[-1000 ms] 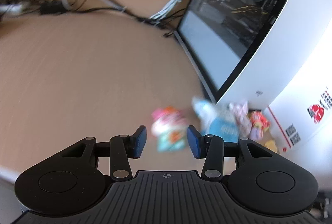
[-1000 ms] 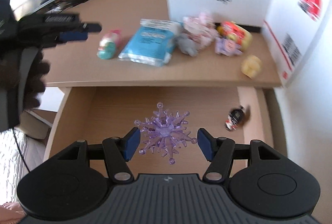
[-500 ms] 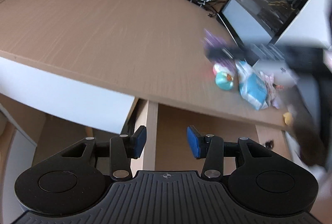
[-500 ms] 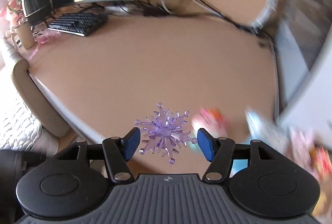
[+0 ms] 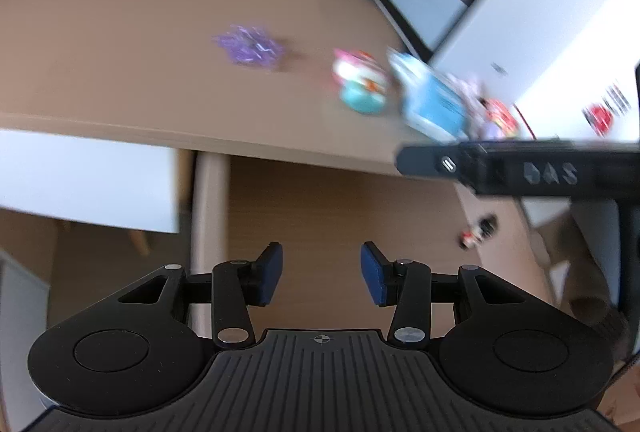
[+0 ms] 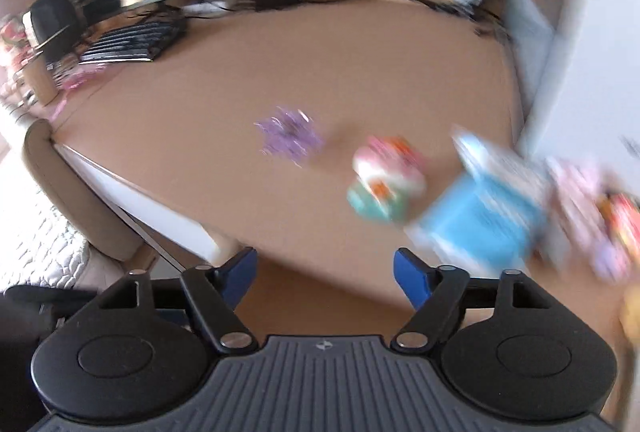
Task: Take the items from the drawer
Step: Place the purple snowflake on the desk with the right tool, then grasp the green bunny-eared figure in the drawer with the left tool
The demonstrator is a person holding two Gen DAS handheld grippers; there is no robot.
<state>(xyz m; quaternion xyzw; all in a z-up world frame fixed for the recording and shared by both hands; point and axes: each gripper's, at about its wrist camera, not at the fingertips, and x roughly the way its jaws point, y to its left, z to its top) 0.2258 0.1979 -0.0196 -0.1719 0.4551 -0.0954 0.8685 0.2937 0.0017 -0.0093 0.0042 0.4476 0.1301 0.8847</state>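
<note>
- Drawer (image 5: 340,216) stands pulled out below the desk (image 5: 120,64) edge, a small dark figure (image 5: 478,232) on its floor.
- Left gripper (image 5: 321,278) hovers over it, jaws parted, empty.
- Right gripper (image 6: 325,274): jaws opening, empty.
- Purple snowflake (image 6: 290,136) lies on the desk.

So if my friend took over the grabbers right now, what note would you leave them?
Left gripper: open, empty, over the drawer.
Right gripper: jaws opening, nothing between them.
Purple snowflake: on the desk, apart from both grippers.
Also on the desk: a round toy, a blue packet, other small items at the right, too blurred to name.
Left to do: one small dark bottle lies in the drawer at its right side. Take it out next.
</note>
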